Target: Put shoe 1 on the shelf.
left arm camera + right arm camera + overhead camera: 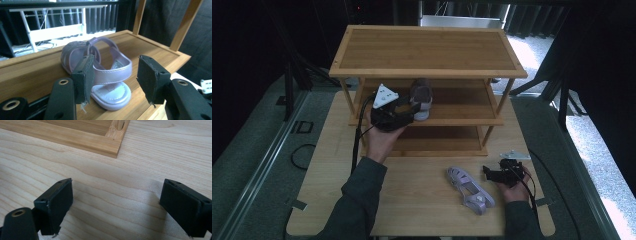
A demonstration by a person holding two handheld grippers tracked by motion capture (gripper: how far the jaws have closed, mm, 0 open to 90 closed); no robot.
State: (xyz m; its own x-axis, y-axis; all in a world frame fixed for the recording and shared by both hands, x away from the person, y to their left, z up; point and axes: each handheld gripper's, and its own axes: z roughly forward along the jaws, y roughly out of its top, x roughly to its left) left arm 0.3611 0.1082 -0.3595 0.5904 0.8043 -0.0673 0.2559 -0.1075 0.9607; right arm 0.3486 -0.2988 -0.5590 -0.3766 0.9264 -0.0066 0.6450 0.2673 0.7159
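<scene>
A lilac sandal (421, 96) (105, 75) stands on the middle shelf of a wooden shoe rack (427, 70). My left gripper (409, 111) (117, 80) is open at that shelf's front edge, one black pad (83, 78) on each side of the sandal's heel, and the sandal rests on the wood. A second lilac sandal (470, 189) lies on the table in front of the rack. Just right of it my right gripper (488, 172) (117, 207) stands open low over bare table, with nothing between its pads (56, 205).
The rack has three tiers; its top shelf (427, 50) is bare, and its bottom corner (100, 142) lies ahead of the right gripper. The light wooden table (412, 200) ends close behind both forearms. Dark floor and stands surround the table.
</scene>
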